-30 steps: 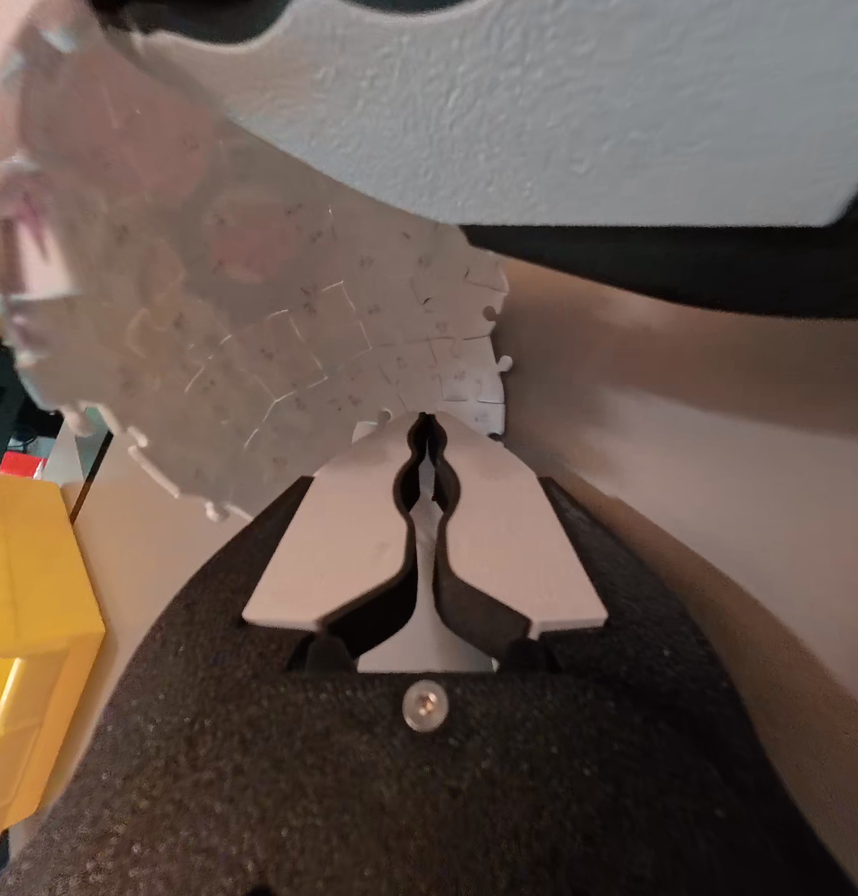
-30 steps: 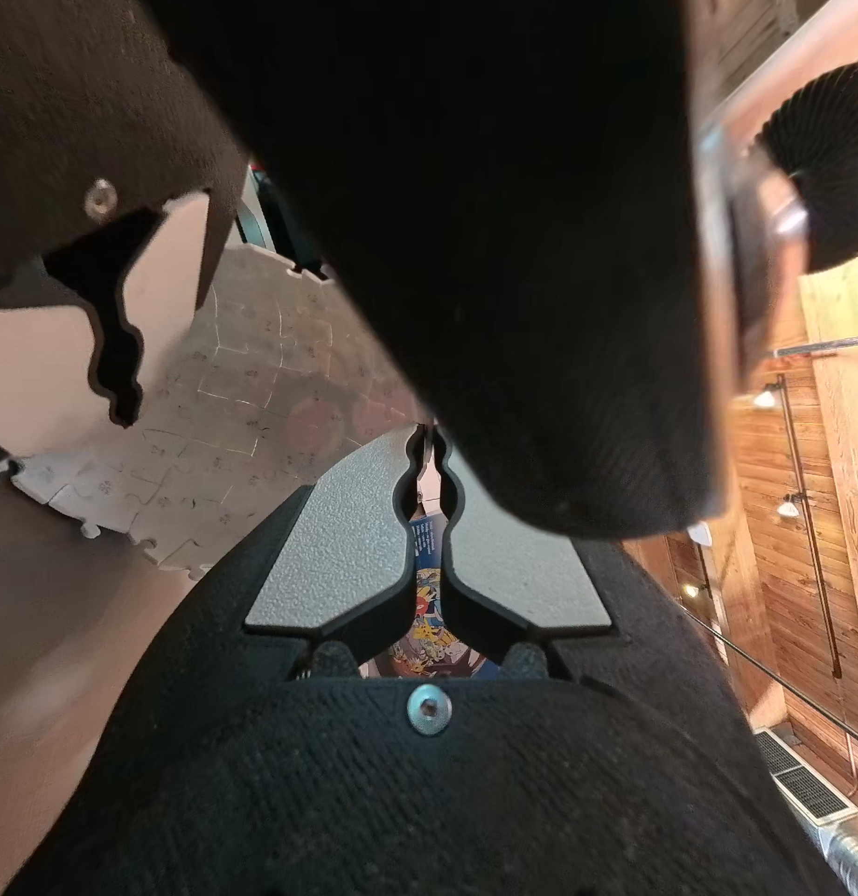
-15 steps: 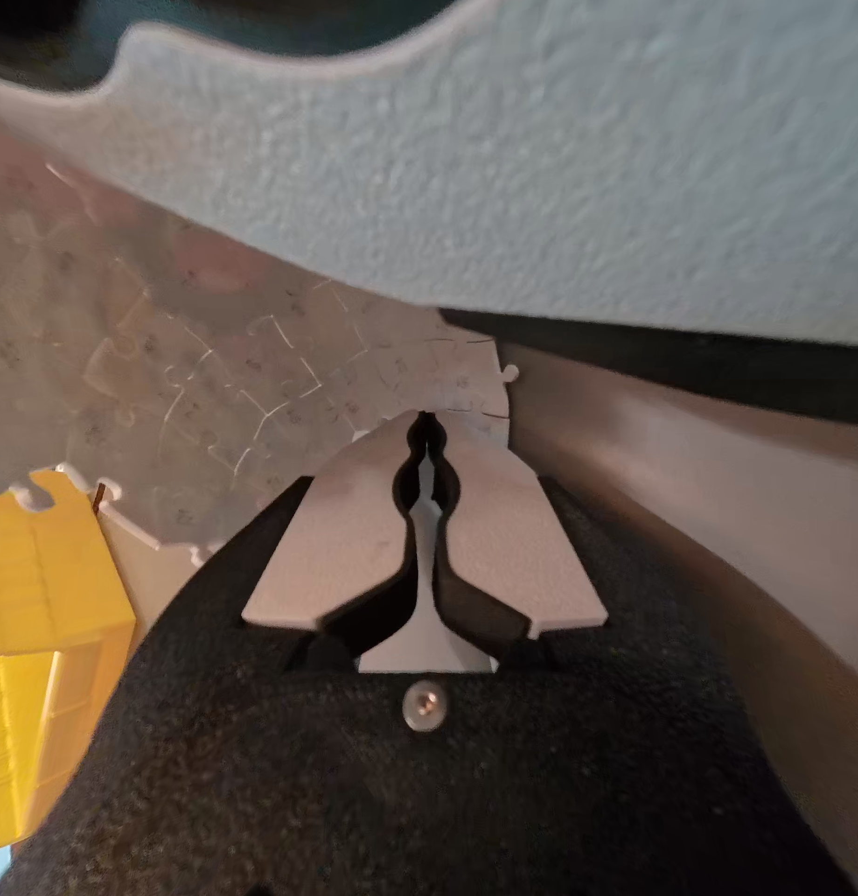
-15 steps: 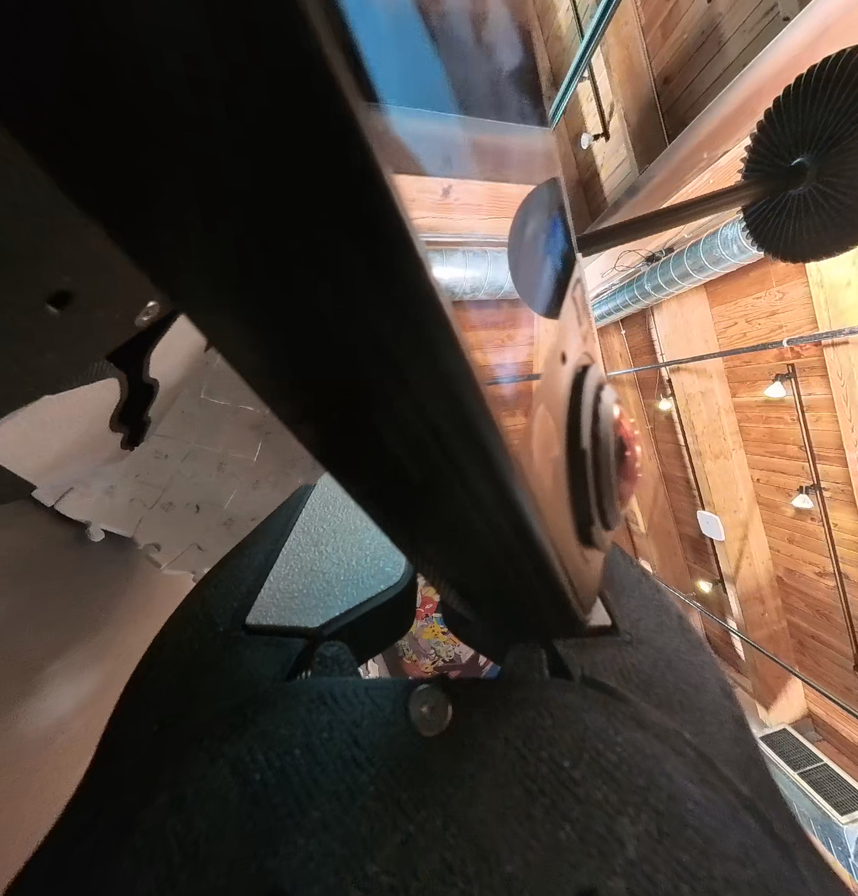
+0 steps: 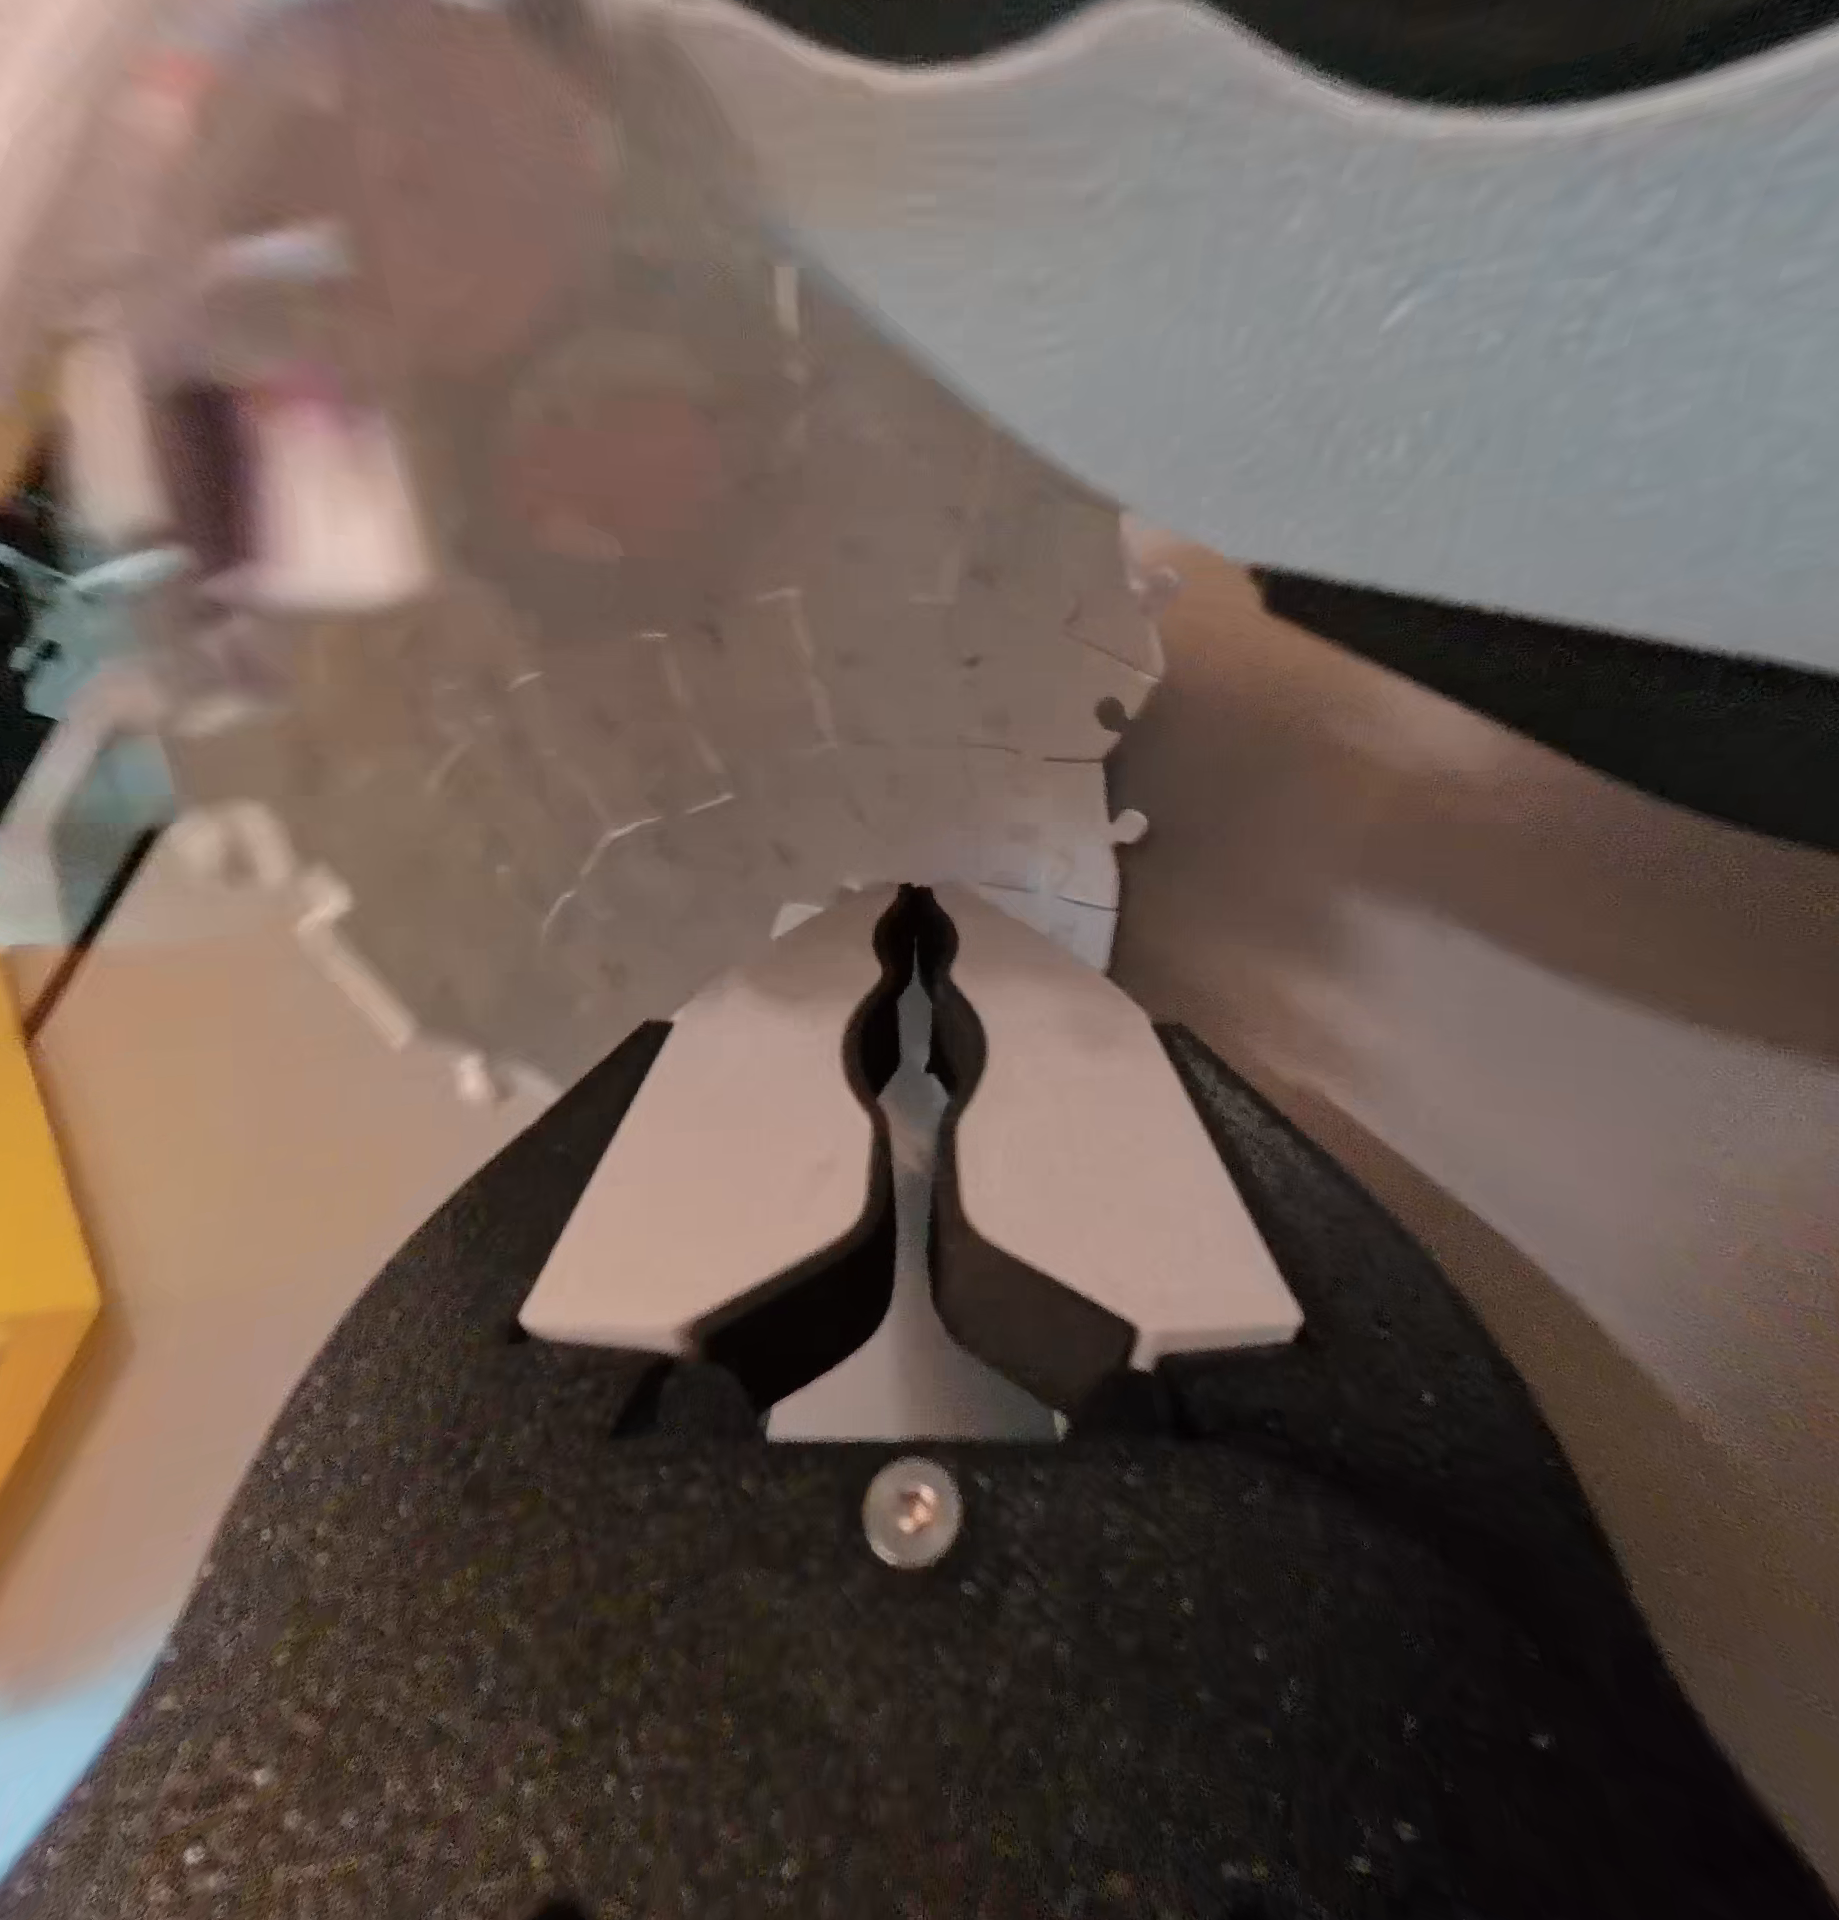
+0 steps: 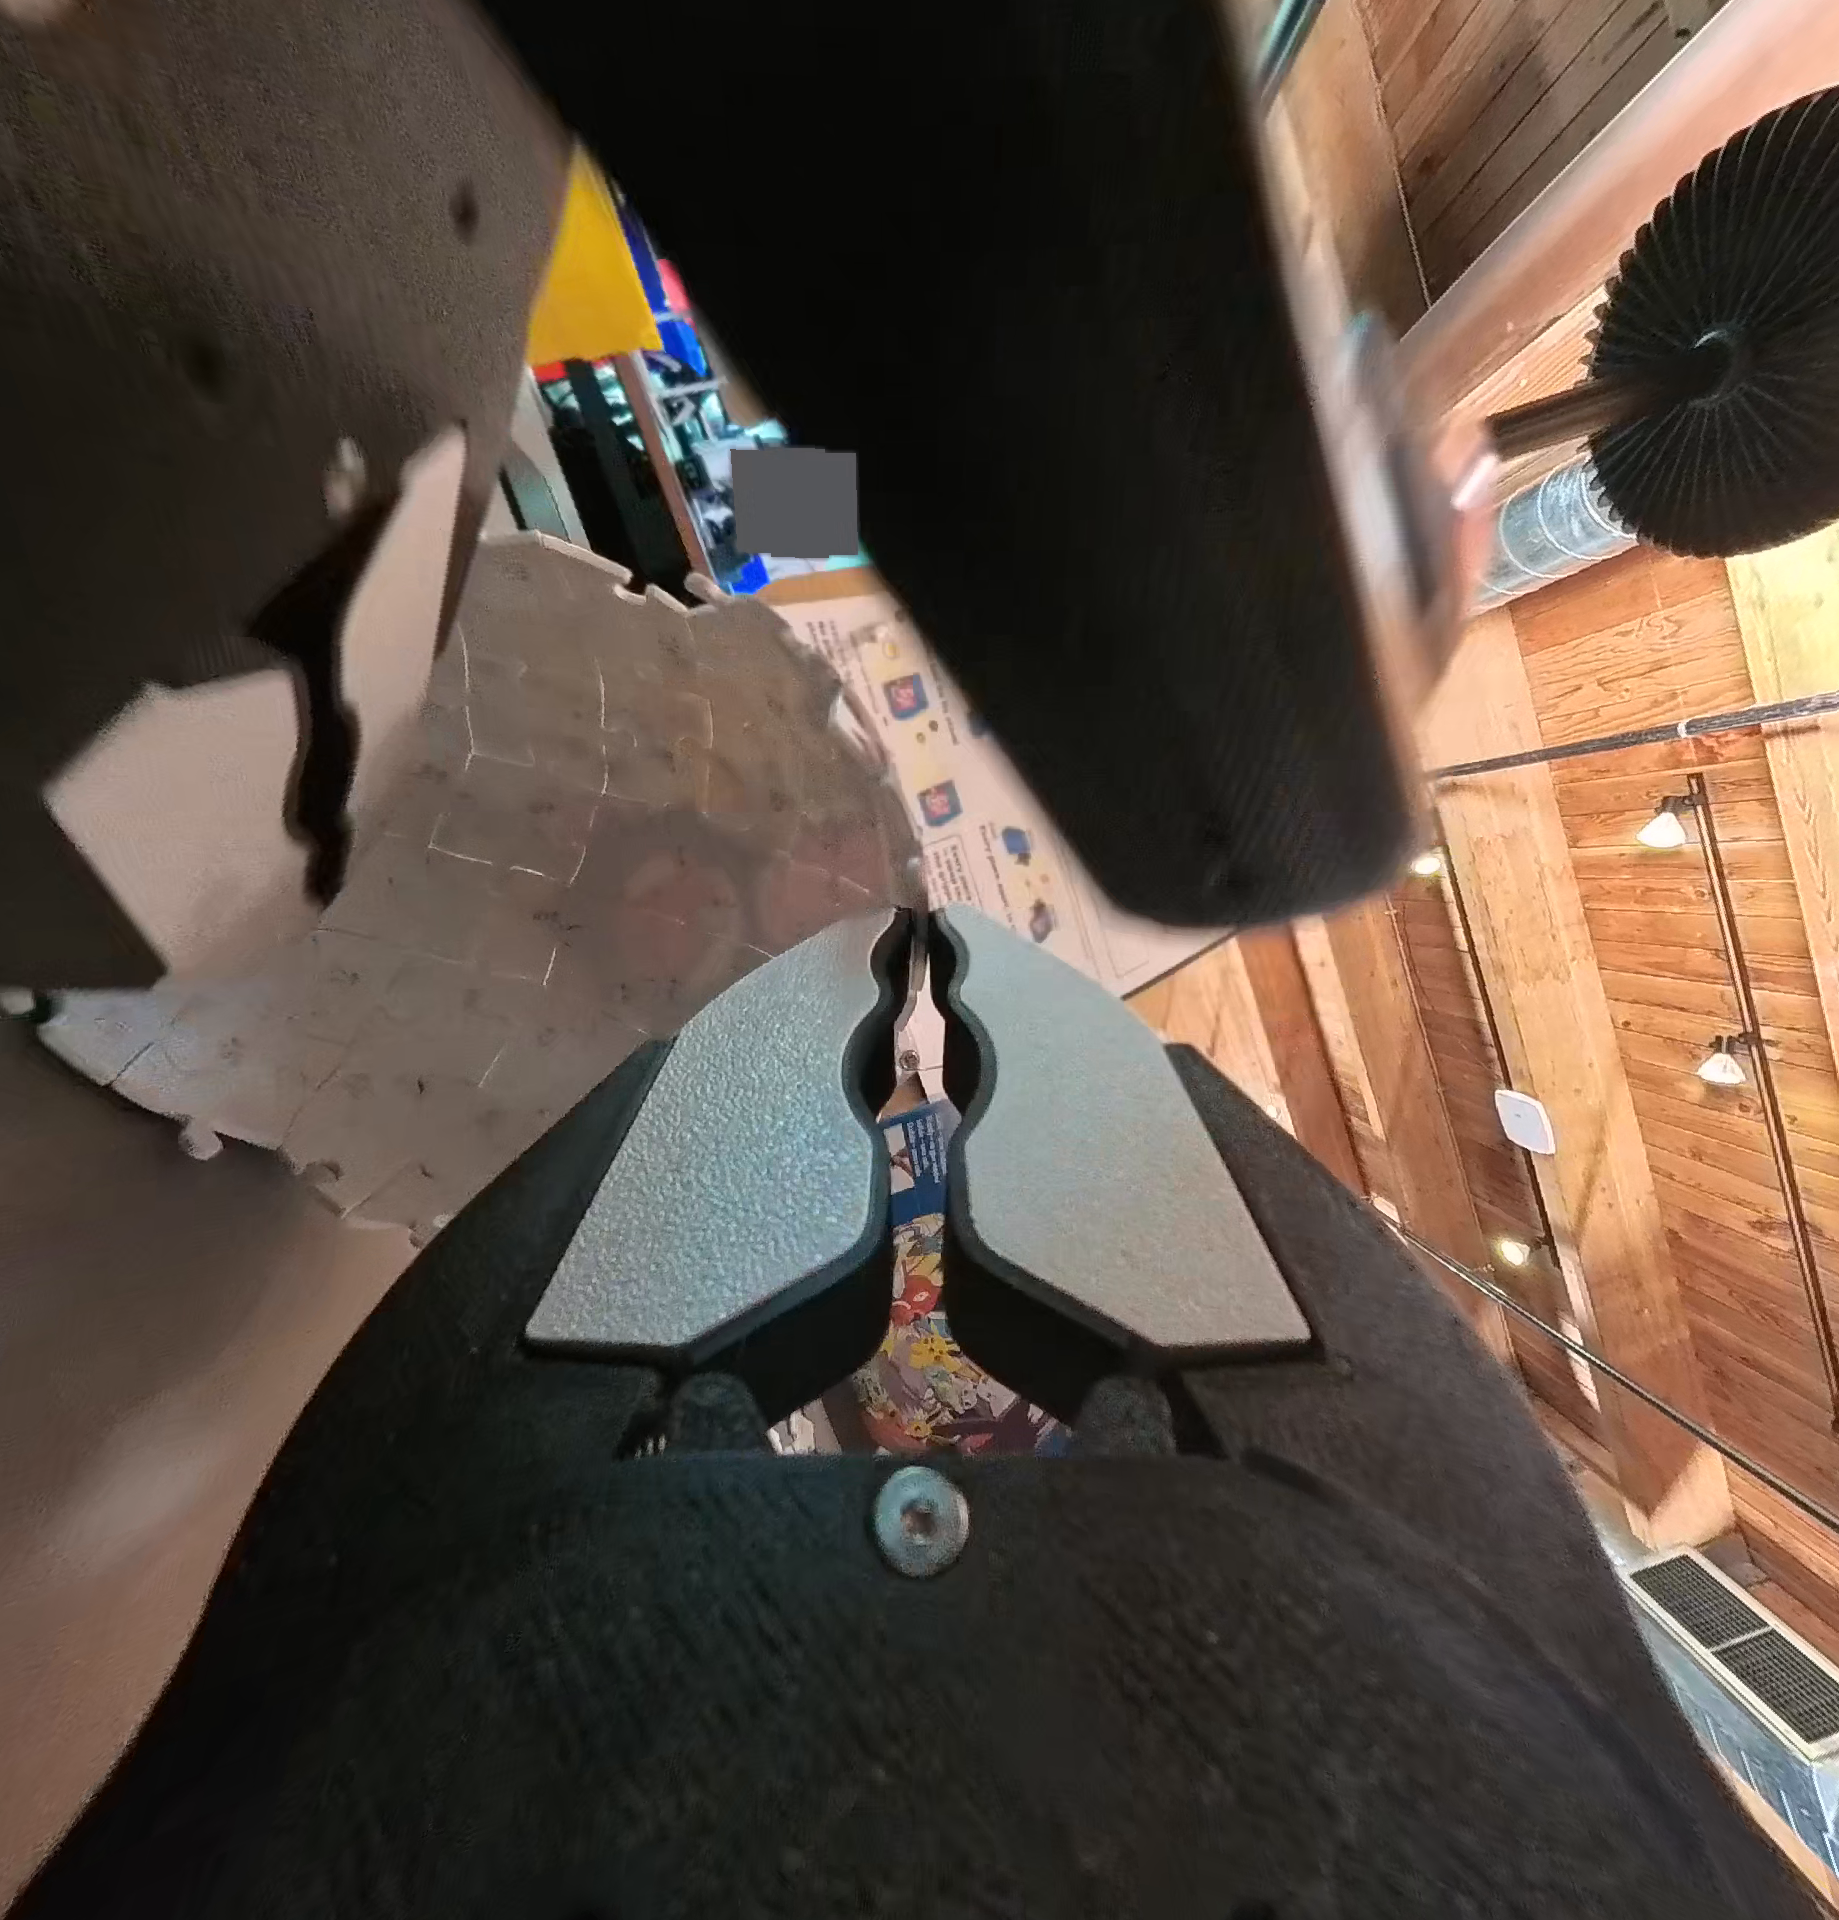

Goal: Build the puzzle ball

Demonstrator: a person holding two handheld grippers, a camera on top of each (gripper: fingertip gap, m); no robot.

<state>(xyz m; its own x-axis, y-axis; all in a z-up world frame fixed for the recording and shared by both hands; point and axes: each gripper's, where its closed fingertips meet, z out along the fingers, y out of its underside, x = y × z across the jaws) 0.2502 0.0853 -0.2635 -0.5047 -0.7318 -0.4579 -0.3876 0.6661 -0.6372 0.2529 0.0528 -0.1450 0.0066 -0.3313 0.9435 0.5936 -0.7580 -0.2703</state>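
The left gripper [image 5: 913, 914] is clamped on the lower edge of the puzzle ball [image 5: 790, 707], a curved shell of joined pale pieces spreading toward 10 o'clock. The right gripper [image 6: 917, 925] pinches its rim too, seemingly; the shell [image 6: 541, 883] fans toward 9 o'clock

Warm indoor light; heavy motion blur left view; wide-angle edge distortion.
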